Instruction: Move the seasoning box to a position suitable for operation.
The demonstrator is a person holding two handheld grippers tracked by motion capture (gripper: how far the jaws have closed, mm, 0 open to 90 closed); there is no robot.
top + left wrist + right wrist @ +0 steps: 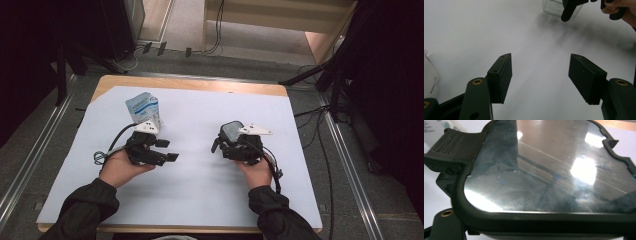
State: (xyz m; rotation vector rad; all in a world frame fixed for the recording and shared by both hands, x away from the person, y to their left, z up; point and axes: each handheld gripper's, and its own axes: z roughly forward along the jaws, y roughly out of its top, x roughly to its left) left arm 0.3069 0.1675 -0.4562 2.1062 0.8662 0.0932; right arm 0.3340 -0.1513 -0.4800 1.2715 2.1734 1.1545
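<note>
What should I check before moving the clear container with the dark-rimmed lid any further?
1. Left gripper free to help: ok; jaws stand open with nothing between them.
2. Right gripper has a firm grip on the clear glass container with the dark-rimmed transparent lid: cannot tell; the lid hides the pads.
3. Ribbed dark side clip latched down: cannot tell.
4. White and blue carton out of the way: ok; it stands beside the left gripper, apart from the container.
5. White sheet on the table bare between the two grippers: ok.
</note>
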